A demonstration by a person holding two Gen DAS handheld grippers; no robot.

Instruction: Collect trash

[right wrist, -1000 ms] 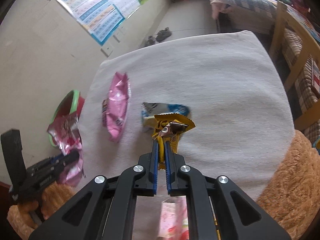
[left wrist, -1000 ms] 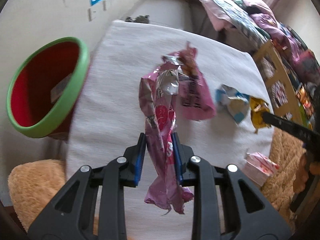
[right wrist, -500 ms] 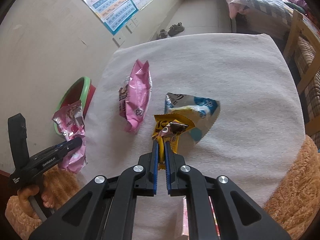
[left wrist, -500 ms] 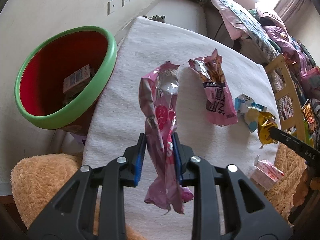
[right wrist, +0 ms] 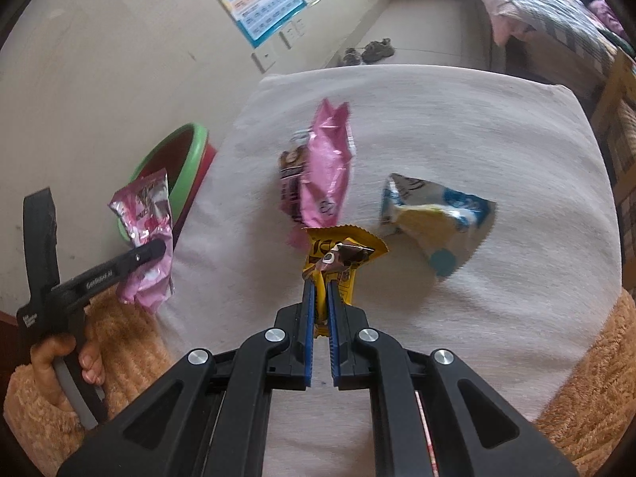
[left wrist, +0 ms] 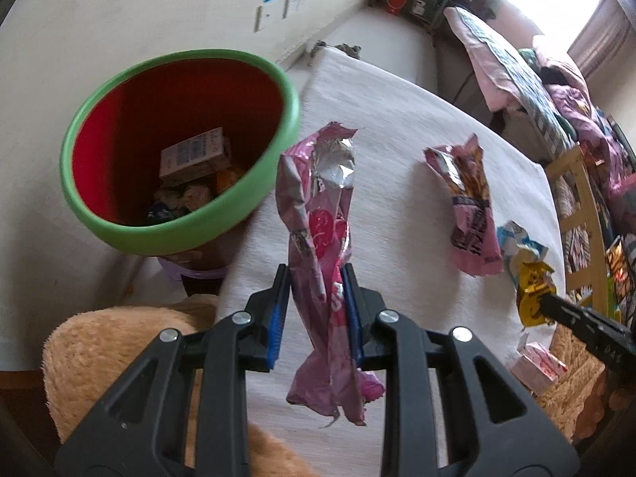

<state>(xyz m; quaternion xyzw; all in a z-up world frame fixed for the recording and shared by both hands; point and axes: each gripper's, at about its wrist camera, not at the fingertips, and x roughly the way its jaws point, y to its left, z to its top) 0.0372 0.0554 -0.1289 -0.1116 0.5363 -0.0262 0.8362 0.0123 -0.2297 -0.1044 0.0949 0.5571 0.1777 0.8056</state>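
Trash wrappers are the subject: each of two hand-held grippers holds one above a table draped in a pale grey cloth point(left wrist: 397, 127). The left gripper point(left wrist: 318, 298) has its blue-padded fingers pressed in on a long, crumpled pink wrapper point(left wrist: 322, 238), which stands upright between them, its torn silver-lined top above and its tail hanging below the fingers. Just beyond and to the left of that wrapper is a bin with a green rim point(left wrist: 187, 234) and red inside, set beside the table edge; a small printed carton point(left wrist: 194, 157) and other scraps lie at its bottom. The right gripper point(right wrist: 322, 298) has its fingers squeezed almost together on a yellow wrapper point(right wrist: 342, 250), whose frilled top fans out above the fingertips. On the cloth past it lie a second pink wrapper point(right wrist: 322, 175) and, to its right, a blue, white and yellow wrapper point(right wrist: 433, 218), the two apart from each other. From the right wrist view, the person's left hand point(right wrist: 59, 365) grips the left tool's handle, near a fuzzy tan cushion point(right wrist: 131, 342) at the table's near edge.
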